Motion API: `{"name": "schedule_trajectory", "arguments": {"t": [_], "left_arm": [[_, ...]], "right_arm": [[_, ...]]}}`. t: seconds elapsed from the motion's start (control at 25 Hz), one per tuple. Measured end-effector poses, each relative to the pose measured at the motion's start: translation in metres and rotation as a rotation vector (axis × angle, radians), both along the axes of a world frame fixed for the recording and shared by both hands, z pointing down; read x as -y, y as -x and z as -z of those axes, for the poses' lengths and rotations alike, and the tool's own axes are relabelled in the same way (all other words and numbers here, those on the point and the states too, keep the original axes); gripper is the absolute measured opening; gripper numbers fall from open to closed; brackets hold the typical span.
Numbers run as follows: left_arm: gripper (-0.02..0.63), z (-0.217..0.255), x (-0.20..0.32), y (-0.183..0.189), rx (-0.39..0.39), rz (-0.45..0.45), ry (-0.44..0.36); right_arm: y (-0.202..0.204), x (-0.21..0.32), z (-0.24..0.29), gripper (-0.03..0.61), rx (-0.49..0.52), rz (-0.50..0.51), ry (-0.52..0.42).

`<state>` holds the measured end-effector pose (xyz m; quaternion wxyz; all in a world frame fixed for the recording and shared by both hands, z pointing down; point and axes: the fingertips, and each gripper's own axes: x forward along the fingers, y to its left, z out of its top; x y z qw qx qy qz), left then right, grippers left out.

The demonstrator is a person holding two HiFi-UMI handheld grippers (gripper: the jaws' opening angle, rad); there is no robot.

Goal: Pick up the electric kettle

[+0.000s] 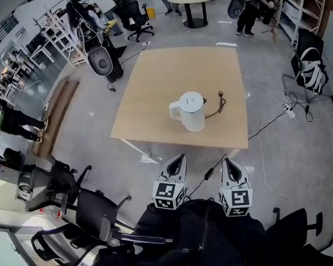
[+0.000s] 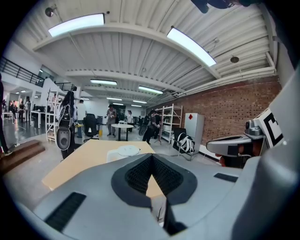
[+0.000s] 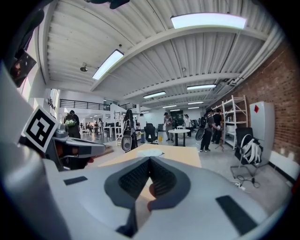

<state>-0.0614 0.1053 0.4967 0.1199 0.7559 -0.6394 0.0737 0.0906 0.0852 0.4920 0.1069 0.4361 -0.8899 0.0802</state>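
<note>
Upright mid-tabletop [image 1: 153, 86]: kettle [image 1: 188, 110], cord [image 1: 216, 106] trailing to its right. Hovering short of the near edge, well apart from the kettle: left tongs [image 1: 179, 158] and right tongs [image 1: 229, 162], both closed tight on nothing. From either gripper view, only the lid [image 2: 127, 150] glimpsed above the jaws, with the body hidden behind them.

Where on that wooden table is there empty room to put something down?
The far half of the table, beyond the kettle, is bare; so is the strip between it and the left edge. Only the middle is taken: the kettle, with its cord trailing to the right.
</note>
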Motion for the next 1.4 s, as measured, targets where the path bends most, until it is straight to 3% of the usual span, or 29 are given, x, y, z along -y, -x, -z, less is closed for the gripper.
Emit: {"name": "schedule_trajectory", "arguments": {"t": [0.44, 0.72, 1.12, 1.4], "left_arm": [[0.000, -0.036, -0.011, -0.050, 0.005, 0.000, 0.076], [0.000, -0.048, -0.019, -0.059, 0.037, 0.008, 0.108], [0.000, -0.060, 0.021, -0.027, 0.024, 0.014, 0.121], [0.000, -0.065, 0.079, 0.018, 0.017, 0.026, 0.127]], "right_arm": [[-0.032, -0.023, -0.036, 0.003, -0.015, 0.091, 0.061], [-0.038, -0.024, -0.048, 0.003, -0.005, 0.103, 0.093], [-0.010, 0.009, -0.052, 0.004, -0.022, 0.090, 0.098], [0.020, 0.070, -0.046, 0.004, -0.044, 0.044, 0.080]]}}
